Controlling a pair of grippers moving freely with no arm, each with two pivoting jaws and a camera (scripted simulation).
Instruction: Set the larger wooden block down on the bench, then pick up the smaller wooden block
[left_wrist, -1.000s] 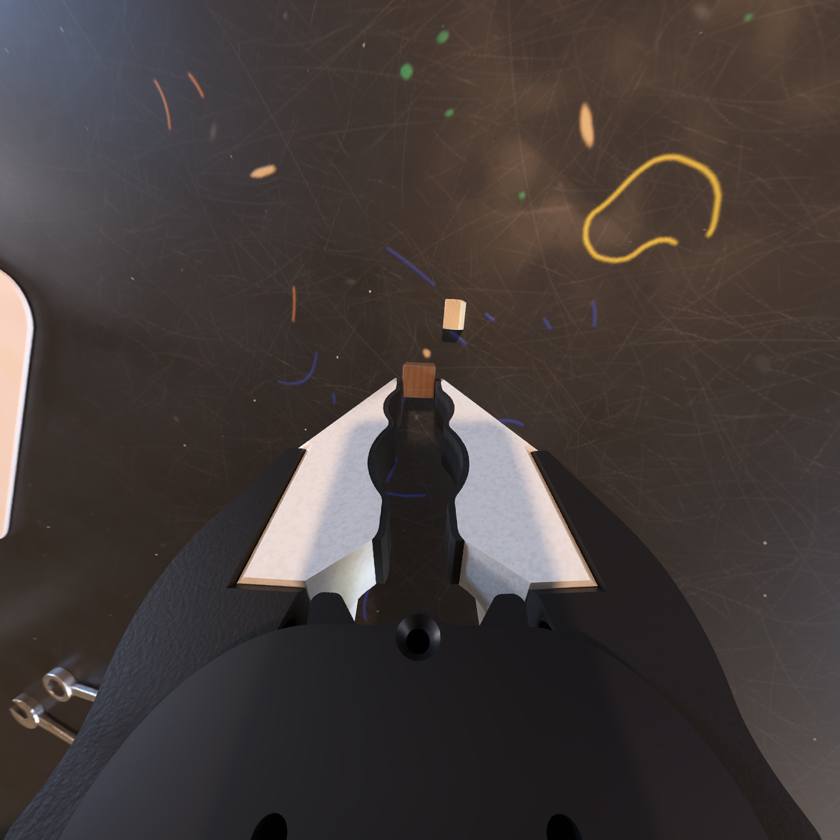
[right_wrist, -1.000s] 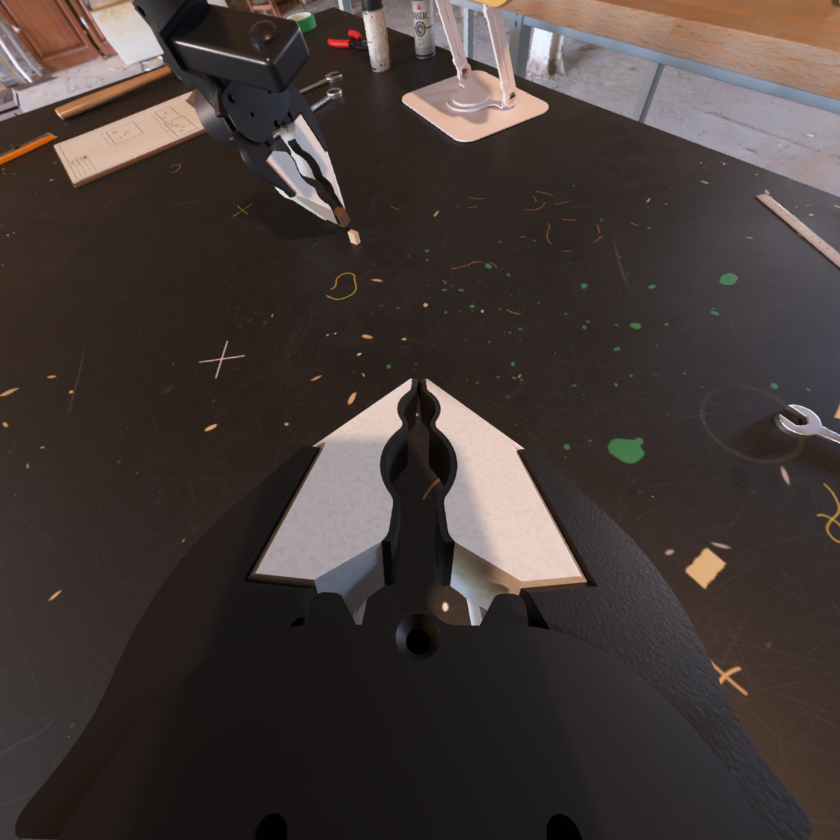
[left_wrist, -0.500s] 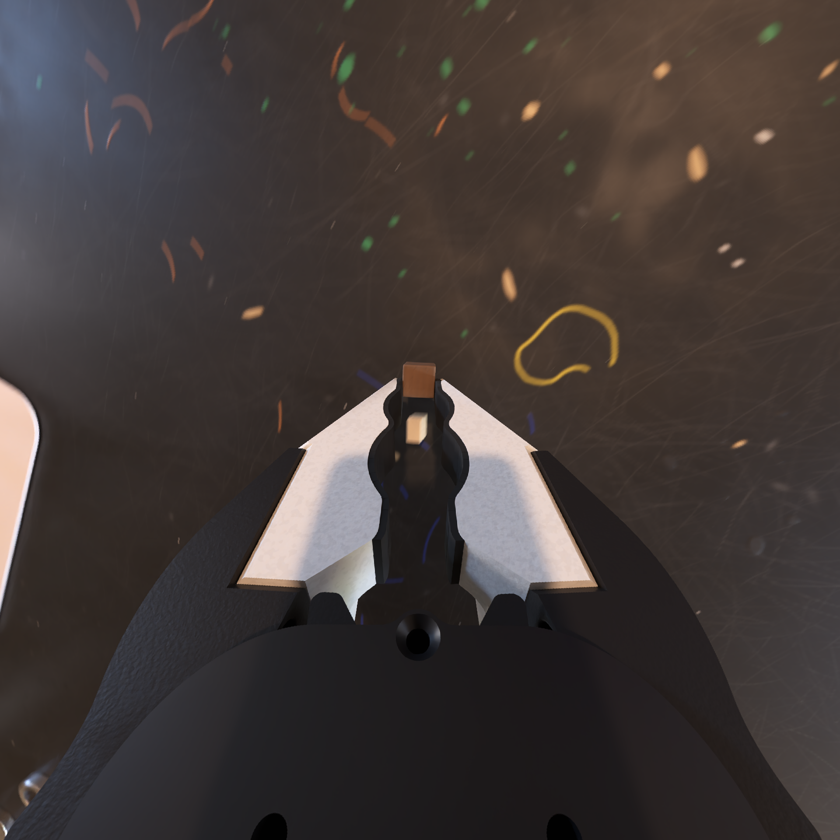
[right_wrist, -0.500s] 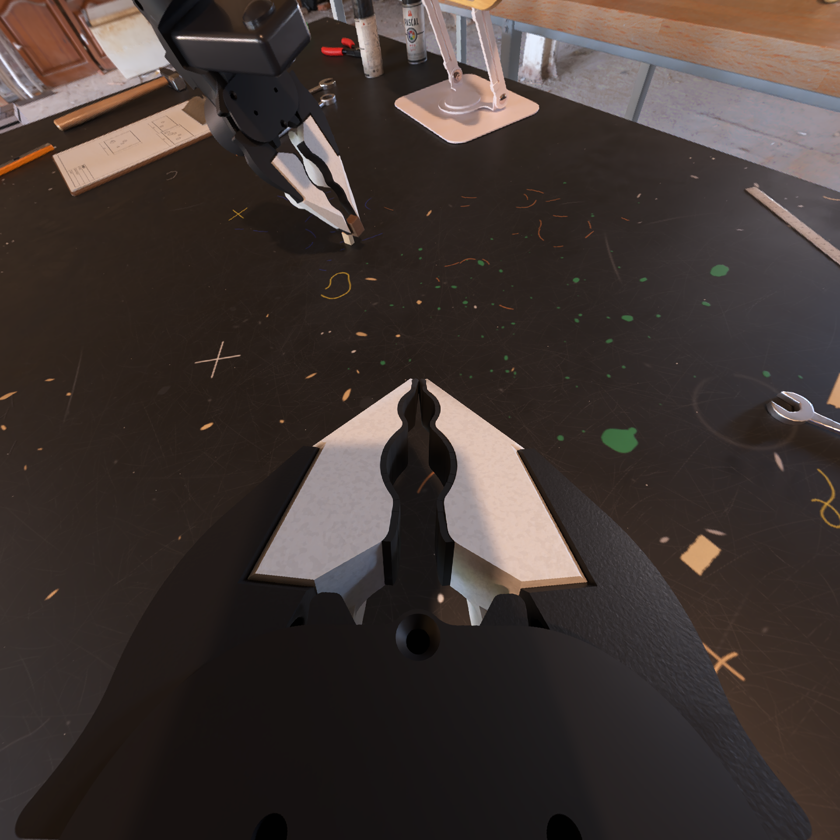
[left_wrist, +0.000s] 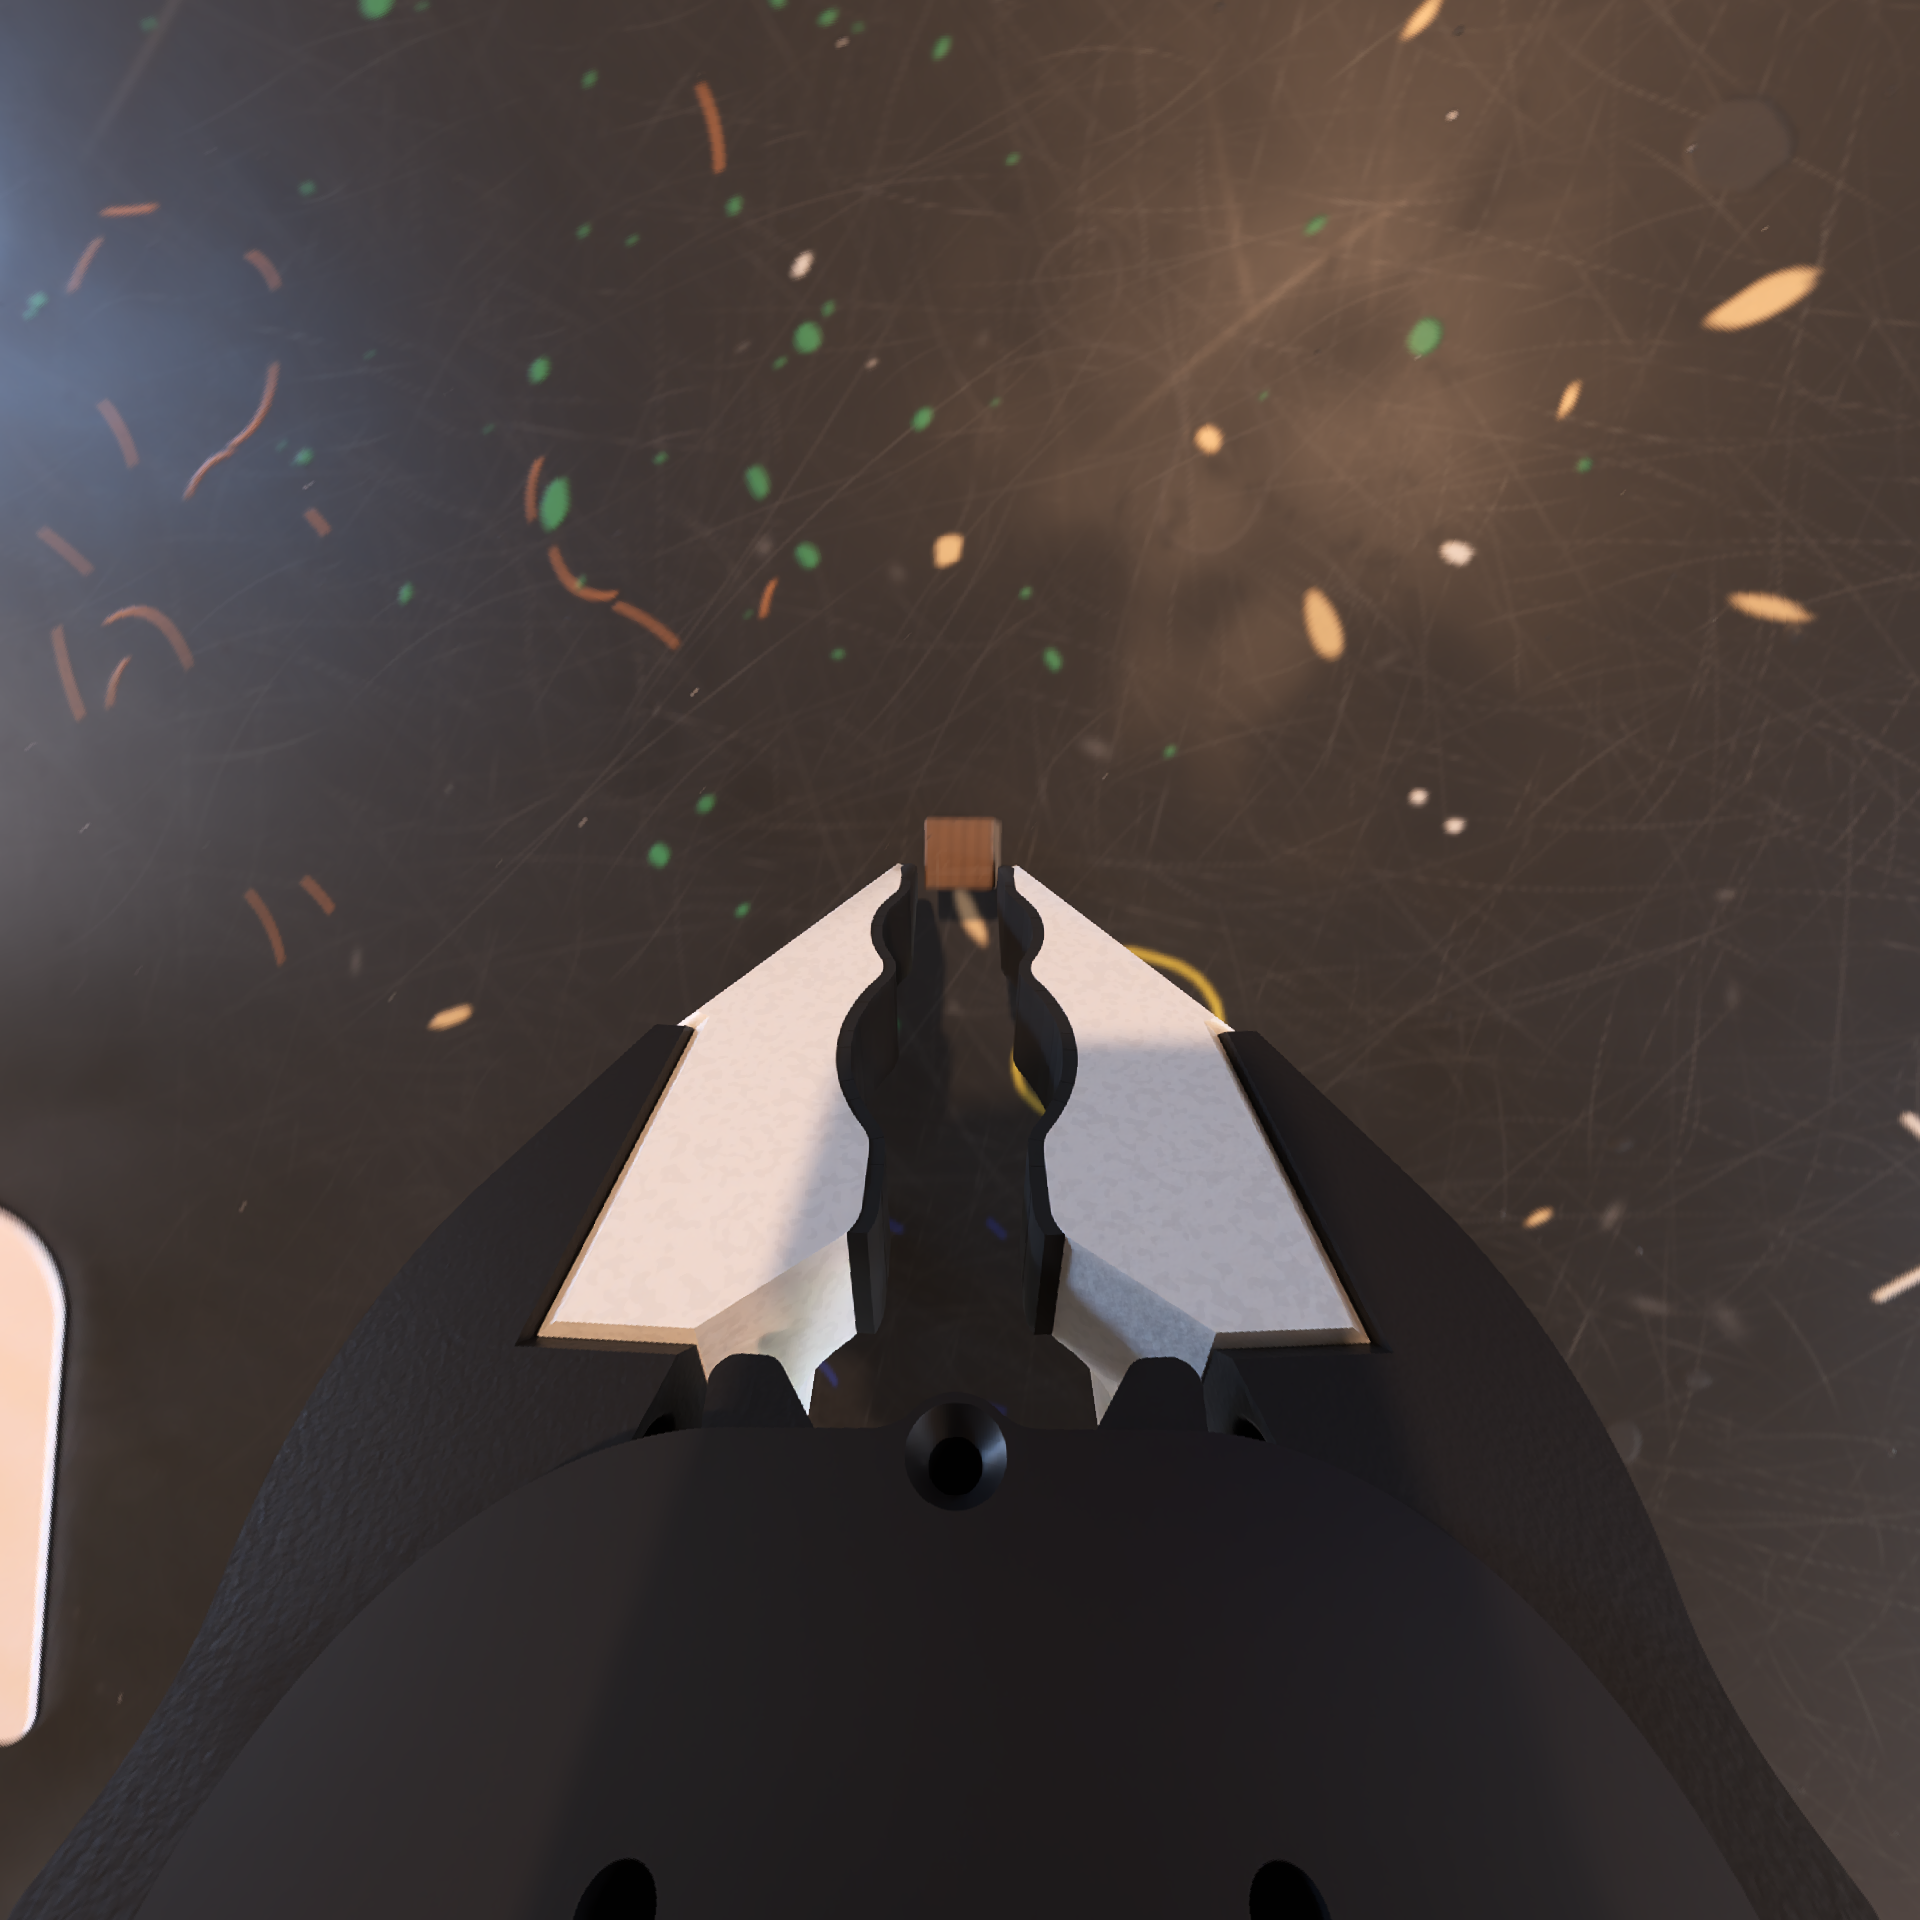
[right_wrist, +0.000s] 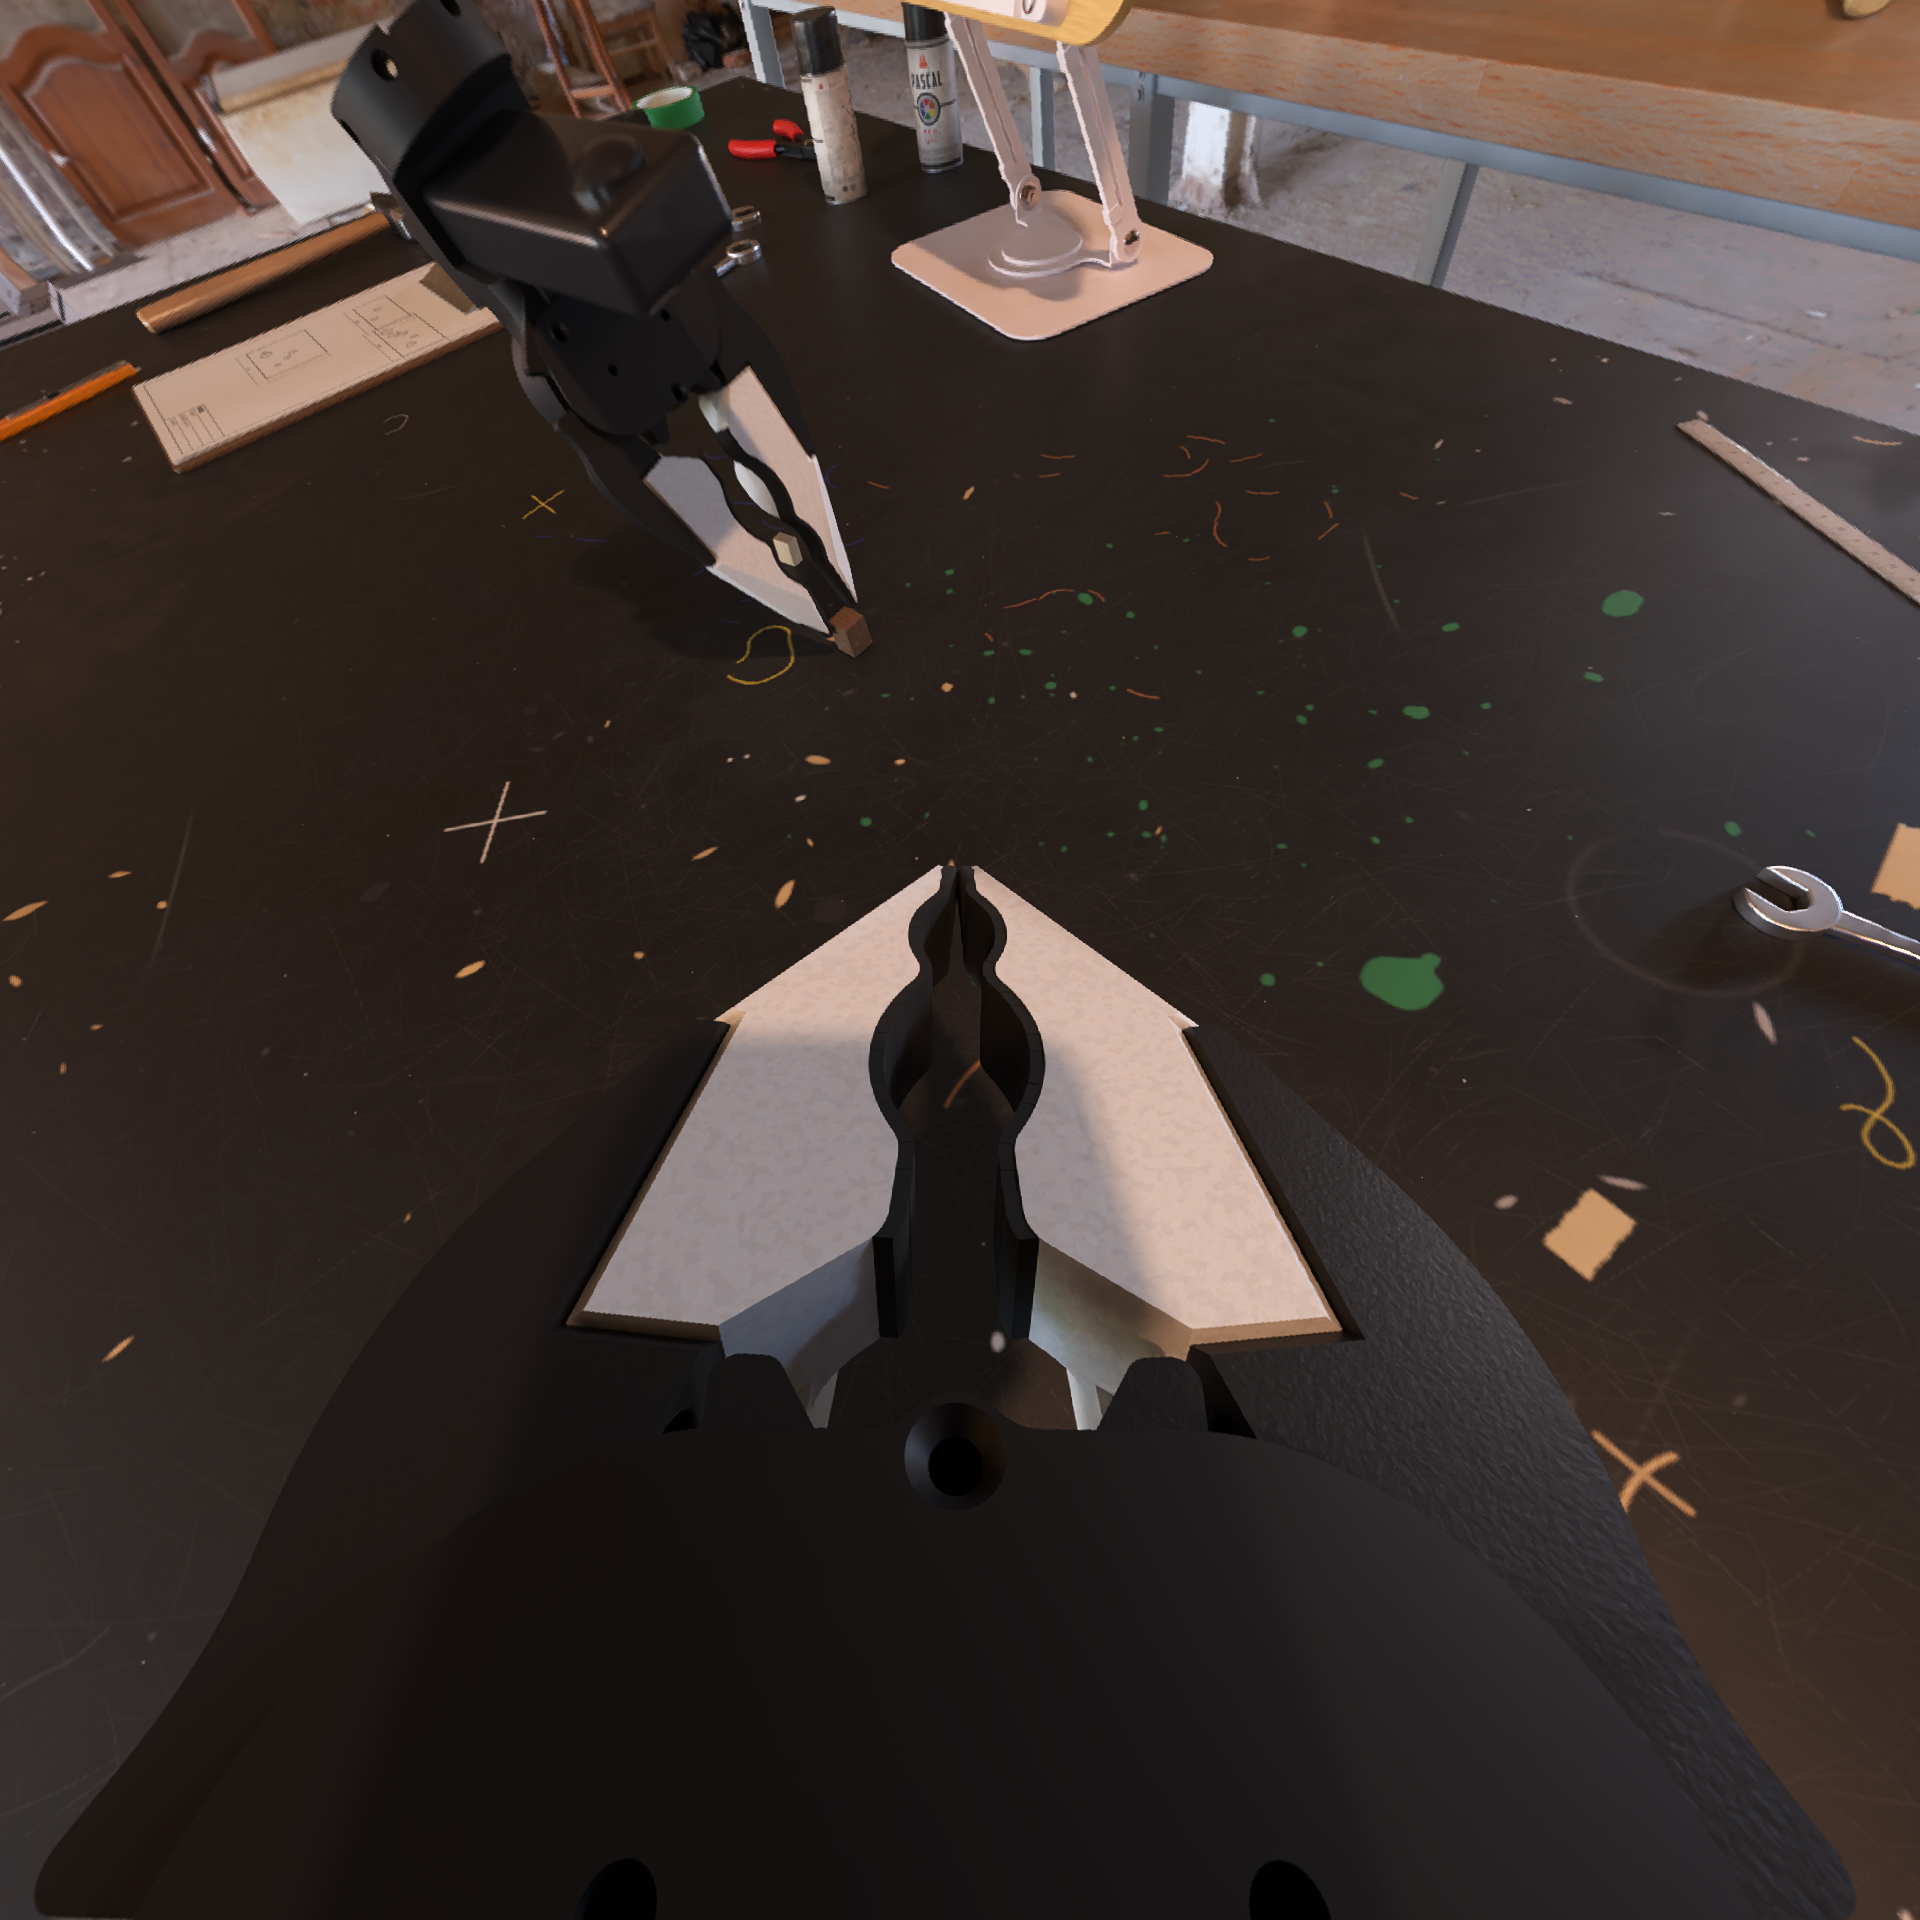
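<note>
Workshop: scratched bench (right_wrist: 1351, 520), wrench (right_wrist: 1813, 914), spray cans (right_wrist: 831, 109).

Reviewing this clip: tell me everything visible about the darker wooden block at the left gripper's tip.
The larger wooden block is a small reddish-brown cube with fine grain on its facing side. It is clamped between the left gripper's fingertips, protruding just past them. In the right wrist view it sits low at the black bench, beside a yellow scribble; whether it touches the surface cannot be told.

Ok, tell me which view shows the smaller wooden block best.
The right wrist view: the smaller wooden block shows through the gap of the left gripper, which pinches the larger wooden block at its tips. The left wrist view shows the larger block, but not the smaller one clearly.
</note>
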